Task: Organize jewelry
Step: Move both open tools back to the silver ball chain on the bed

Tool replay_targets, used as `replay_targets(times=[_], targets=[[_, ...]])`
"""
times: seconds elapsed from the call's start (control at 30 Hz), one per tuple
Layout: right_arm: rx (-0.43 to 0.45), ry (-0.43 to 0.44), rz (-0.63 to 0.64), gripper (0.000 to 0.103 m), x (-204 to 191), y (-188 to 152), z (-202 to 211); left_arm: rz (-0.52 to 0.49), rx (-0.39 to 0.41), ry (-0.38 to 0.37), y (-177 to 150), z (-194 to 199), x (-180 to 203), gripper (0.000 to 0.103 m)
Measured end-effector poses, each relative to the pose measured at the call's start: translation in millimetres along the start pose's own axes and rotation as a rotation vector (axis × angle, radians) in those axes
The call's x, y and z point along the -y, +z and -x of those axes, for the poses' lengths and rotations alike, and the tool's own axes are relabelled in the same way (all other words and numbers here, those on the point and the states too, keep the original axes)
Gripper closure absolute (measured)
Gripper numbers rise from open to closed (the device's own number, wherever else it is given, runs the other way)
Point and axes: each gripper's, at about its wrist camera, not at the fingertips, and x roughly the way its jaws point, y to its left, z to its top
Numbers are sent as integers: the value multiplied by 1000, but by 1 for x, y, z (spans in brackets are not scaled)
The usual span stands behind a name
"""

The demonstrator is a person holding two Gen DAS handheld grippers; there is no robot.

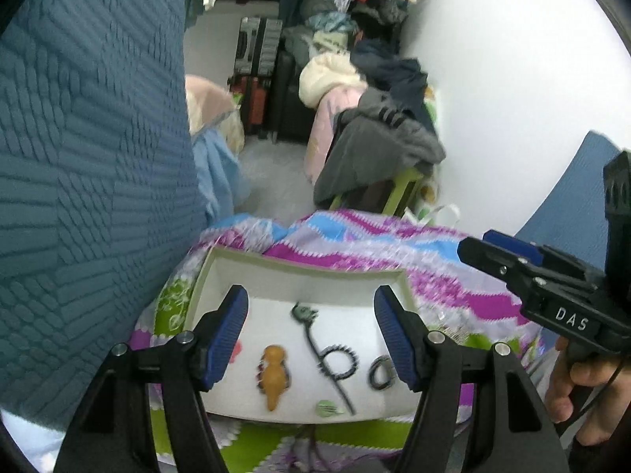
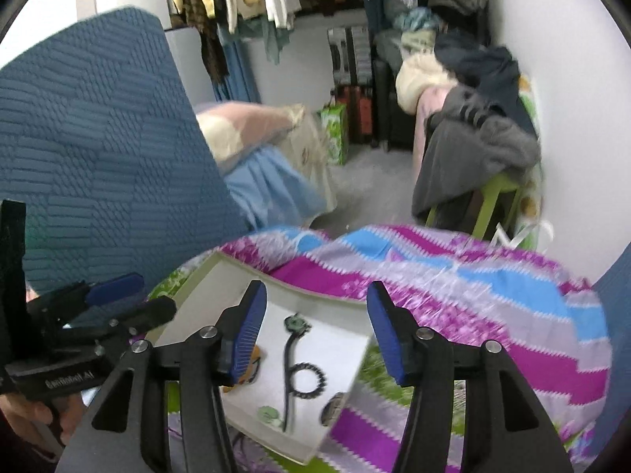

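Observation:
A shallow white tray (image 1: 299,272) (image 2: 205,280) lies on a bed with a bright zigzag-patterned cover. In it lie a black necklace (image 1: 327,358) (image 2: 294,366) with a looped beaded part and a green pendant, an orange teardrop piece (image 1: 273,374) on a dark ring, a small dark ring (image 1: 380,374) (image 2: 335,406) and a pale green stone (image 1: 327,408) (image 2: 268,414). My left gripper (image 1: 311,339) hangs open above the tray with nothing between its blue pads. My right gripper (image 2: 315,335) is open too, over the tray's right half, also without anything in it.
A blue quilted cushion (image 1: 86,157) (image 2: 98,149) rises at the left, close to the tray. Beyond the bed's far edge are a green stool (image 2: 493,197) heaped with dark clothes, suitcases (image 1: 256,79) and hanging garments. A white wall (image 1: 512,79) stands to the right.

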Motion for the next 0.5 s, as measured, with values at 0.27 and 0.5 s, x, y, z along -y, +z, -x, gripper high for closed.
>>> replay_targets(times=[0.27,0.5], targets=[[68,-4,11,52,25,1,39,-5,66,-30,8,18,38,36],[101,-30,35,52,50,-11,57,-14,81,-58,5,14,73,36]])
